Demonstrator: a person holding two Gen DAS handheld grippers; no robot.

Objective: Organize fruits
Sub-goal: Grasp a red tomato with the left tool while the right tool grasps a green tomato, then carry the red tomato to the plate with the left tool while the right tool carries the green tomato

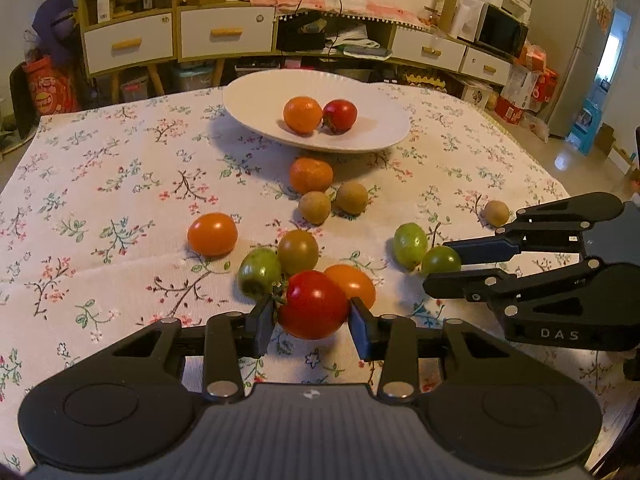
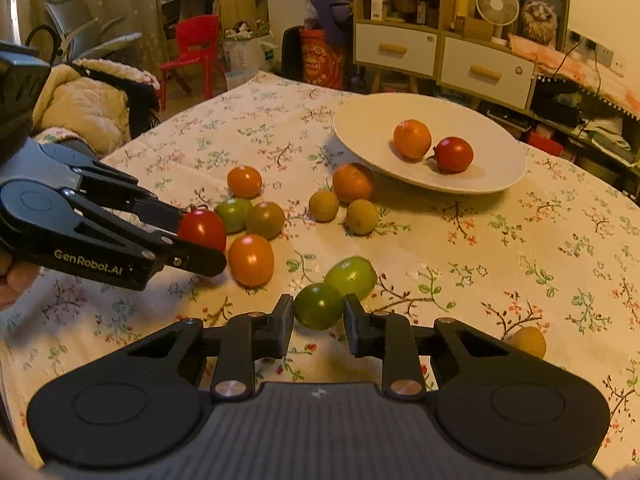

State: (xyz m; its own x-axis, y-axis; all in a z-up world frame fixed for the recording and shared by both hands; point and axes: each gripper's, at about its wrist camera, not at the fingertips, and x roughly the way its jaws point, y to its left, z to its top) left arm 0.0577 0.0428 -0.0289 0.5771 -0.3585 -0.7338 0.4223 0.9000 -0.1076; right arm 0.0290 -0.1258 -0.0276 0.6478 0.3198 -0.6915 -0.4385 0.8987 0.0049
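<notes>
My left gripper [image 1: 312,312] is shut on a red tomato [image 1: 314,304] low over the flowered tablecloth; the same grip shows at the left of the right wrist view, on the red tomato [image 2: 202,229]. My right gripper [image 2: 319,312] is shut on a dark green tomato [image 2: 318,306], which lies against a lighter green one [image 2: 352,276]. A white plate [image 1: 248,96] at the far side holds an orange fruit [image 1: 303,115] and a red tomato [image 1: 340,116]. Loose on the cloth are an orange tomato [image 1: 212,234], a tangerine [image 1: 311,175] and two brown longans [image 1: 315,207].
A green tomato [image 1: 260,272], a brownish one [image 1: 298,252] and an orange one [image 1: 352,284] crowd right behind the held red tomato. Another longan [image 1: 496,213] lies far right. Cabinets with drawers [image 1: 128,44] stand beyond the table edge, a padded coat [image 2: 84,108] at its left.
</notes>
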